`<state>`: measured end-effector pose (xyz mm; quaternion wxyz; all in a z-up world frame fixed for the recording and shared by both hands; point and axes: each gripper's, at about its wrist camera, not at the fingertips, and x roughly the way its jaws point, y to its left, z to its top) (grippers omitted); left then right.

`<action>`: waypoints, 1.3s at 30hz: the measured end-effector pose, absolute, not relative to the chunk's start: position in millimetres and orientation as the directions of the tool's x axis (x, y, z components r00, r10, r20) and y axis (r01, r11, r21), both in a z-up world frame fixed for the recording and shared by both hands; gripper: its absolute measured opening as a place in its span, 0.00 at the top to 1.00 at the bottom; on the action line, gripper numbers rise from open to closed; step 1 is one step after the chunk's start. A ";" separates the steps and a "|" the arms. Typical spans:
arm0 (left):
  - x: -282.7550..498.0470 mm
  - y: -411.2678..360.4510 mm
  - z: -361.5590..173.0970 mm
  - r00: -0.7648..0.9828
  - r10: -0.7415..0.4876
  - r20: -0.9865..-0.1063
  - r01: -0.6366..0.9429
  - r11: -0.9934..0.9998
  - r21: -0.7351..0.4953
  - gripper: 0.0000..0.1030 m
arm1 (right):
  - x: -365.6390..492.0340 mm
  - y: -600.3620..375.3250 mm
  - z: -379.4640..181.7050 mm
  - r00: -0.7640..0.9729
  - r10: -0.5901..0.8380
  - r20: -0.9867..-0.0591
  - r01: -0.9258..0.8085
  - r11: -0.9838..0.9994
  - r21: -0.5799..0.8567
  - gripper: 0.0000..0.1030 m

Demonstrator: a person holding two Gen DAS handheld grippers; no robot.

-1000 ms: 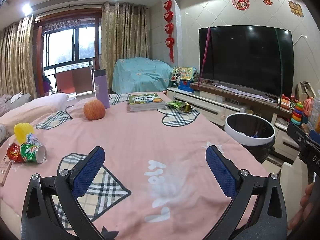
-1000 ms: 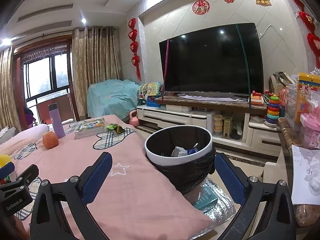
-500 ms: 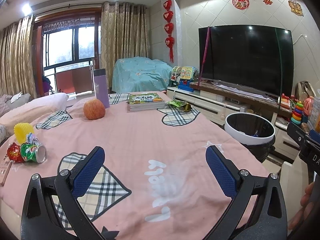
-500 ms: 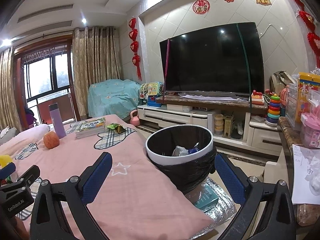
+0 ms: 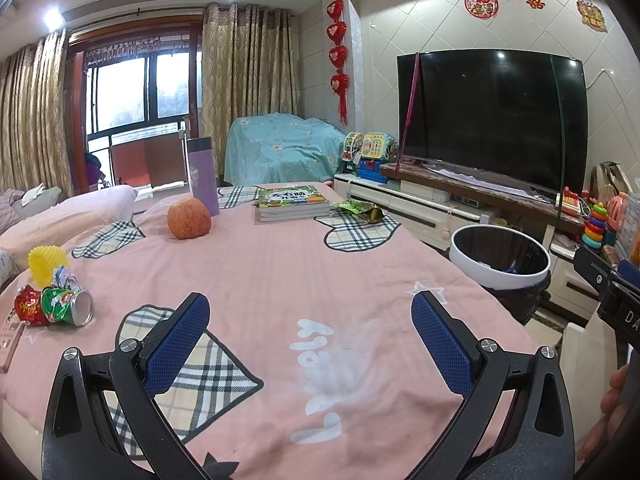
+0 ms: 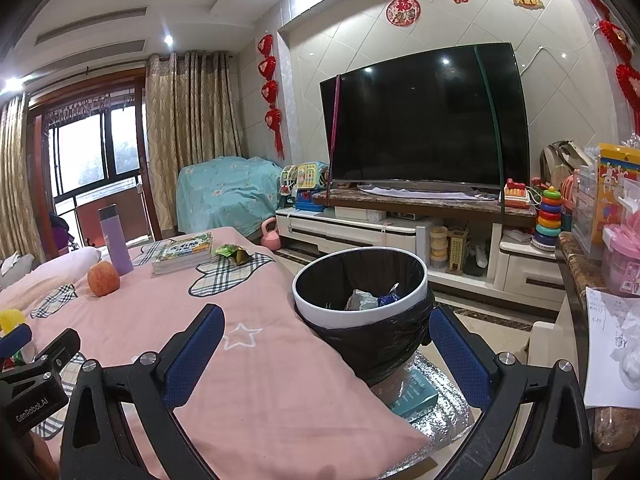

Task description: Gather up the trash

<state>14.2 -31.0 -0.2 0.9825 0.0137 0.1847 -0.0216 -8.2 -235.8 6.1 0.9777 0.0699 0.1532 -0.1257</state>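
A crushed green can [image 5: 66,305] lies at the left edge of the pink-covered table [image 5: 280,272], with a red wrapper [image 5: 27,309] and a yellow paper cup [image 5: 47,263] beside it. A green snack wrapper [image 5: 360,209] [image 6: 233,253] lies at the far side near the books. The white-rimmed bin [image 5: 500,258] [image 6: 360,292] with a black liner stands right of the table and holds some trash. My left gripper [image 5: 310,340] hovers open over the table's near part, empty. My right gripper [image 6: 326,354] is open and empty, just before the bin.
An apple [image 5: 189,218], a purple flask [image 5: 203,176] and a stack of books [image 5: 294,203] stand at the table's far side. A TV [image 6: 424,120] on a low cabinet [image 6: 400,232] fills the right. A counter [image 6: 588,280] with toys and papers is at the far right.
The right wrist view has shifted slightly, so the bin sits a touch nearer. The left gripper has not moved. Both grippers stay open.
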 end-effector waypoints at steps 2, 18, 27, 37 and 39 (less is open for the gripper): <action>14.3 -30.7 0.0 0.931 -0.037 -0.363 0.048 0.999 0.020 0.00 | -7.9 -236.1 6.1 0.922 -0.223 -0.317 0.266 0.959 0.099 0.00; 14.2 -30.2 -1.1 0.931 -0.036 -0.363 0.048 0.999 0.024 0.00 | -8.3 -236.3 6.6 0.923 -0.214 -0.319 0.258 0.961 0.102 0.00; 17.1 -29.8 -3.8 0.927 -0.034 -0.375 0.050 0.998 0.032 0.00 | -9.1 -234.9 9.0 0.927 -0.200 -0.317 0.246 0.963 0.110 0.00; 23.6 -29.1 -7.3 0.919 -0.039 -0.392 0.055 0.998 0.028 0.00 | -4.6 -235.5 7.4 0.924 -0.187 -0.332 0.237 0.965 0.115 0.00; 24.7 -29.0 -7.5 0.917 -0.040 -0.396 0.056 0.998 0.028 0.00 | -3.9 -235.1 6.9 0.924 -0.185 -0.336 0.235 0.965 0.116 0.00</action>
